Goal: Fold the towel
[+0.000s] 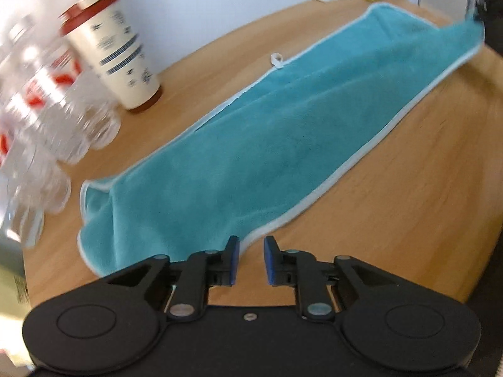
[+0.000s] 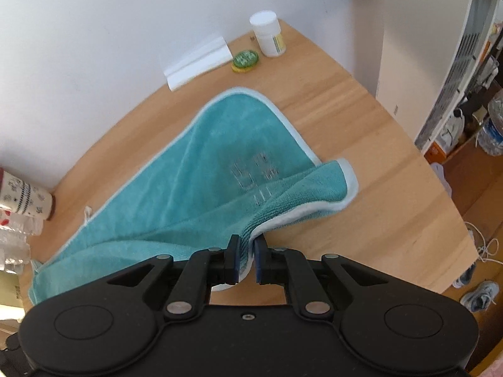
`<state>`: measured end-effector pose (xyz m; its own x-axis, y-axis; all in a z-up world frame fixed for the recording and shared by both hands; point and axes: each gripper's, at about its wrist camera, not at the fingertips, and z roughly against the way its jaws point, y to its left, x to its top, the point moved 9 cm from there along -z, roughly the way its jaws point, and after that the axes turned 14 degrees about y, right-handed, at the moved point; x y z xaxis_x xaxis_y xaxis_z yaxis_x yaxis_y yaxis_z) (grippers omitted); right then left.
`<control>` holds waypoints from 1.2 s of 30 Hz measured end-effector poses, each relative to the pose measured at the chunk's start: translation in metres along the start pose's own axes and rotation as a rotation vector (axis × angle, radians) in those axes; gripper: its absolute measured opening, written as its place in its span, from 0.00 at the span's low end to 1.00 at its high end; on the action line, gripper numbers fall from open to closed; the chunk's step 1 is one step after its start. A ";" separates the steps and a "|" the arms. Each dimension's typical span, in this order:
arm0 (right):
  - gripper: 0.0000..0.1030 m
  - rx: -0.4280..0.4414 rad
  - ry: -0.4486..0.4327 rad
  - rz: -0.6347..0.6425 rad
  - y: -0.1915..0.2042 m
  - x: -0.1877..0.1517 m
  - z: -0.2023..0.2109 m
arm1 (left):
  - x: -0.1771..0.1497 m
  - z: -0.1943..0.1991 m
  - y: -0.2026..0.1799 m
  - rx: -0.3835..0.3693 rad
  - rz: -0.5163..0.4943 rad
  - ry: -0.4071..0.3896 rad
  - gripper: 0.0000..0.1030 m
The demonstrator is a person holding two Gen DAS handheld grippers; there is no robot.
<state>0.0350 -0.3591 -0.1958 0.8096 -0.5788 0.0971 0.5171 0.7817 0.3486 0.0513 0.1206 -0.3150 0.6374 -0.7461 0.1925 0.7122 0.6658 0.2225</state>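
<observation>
right claw pinching towel hem at lower centre, that corner lifted and curled. left claw spread, just off towel's near edge. towel lies long across tabletop; bare wood lower right, cup and bottles upper left.

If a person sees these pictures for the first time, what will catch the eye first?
The teal towel with pale edging stretched across the round wooden table. The right gripper pinches its edge, lifting a corner; the left gripper is open at the other end.
</observation>
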 end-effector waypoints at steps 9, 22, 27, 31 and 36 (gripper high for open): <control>0.09 -0.012 0.003 -0.015 -0.004 -0.007 -0.004 | -0.001 -0.010 0.008 -0.076 0.004 -0.018 0.04; 0.09 -0.063 0.069 -0.020 -0.016 -0.044 0.003 | -0.024 0.014 0.034 -0.142 0.170 -0.027 0.00; 0.09 -0.137 0.117 -0.037 -0.032 -0.060 -0.020 | -0.030 0.020 0.044 -0.173 0.248 -0.033 0.01; 0.12 -0.243 0.167 -0.047 -0.050 -0.067 -0.044 | -0.039 0.026 0.077 -0.152 0.369 -0.044 0.04; 0.17 -0.373 0.161 -0.009 -0.057 -0.065 -0.047 | -0.047 0.019 0.124 -0.157 0.522 -0.036 0.20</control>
<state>-0.0338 -0.3547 -0.2661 0.8224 -0.5656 -0.0615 0.5658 0.8244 -0.0159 0.1039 0.2381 -0.2780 0.9094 -0.3143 0.2725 0.3412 0.9383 -0.0565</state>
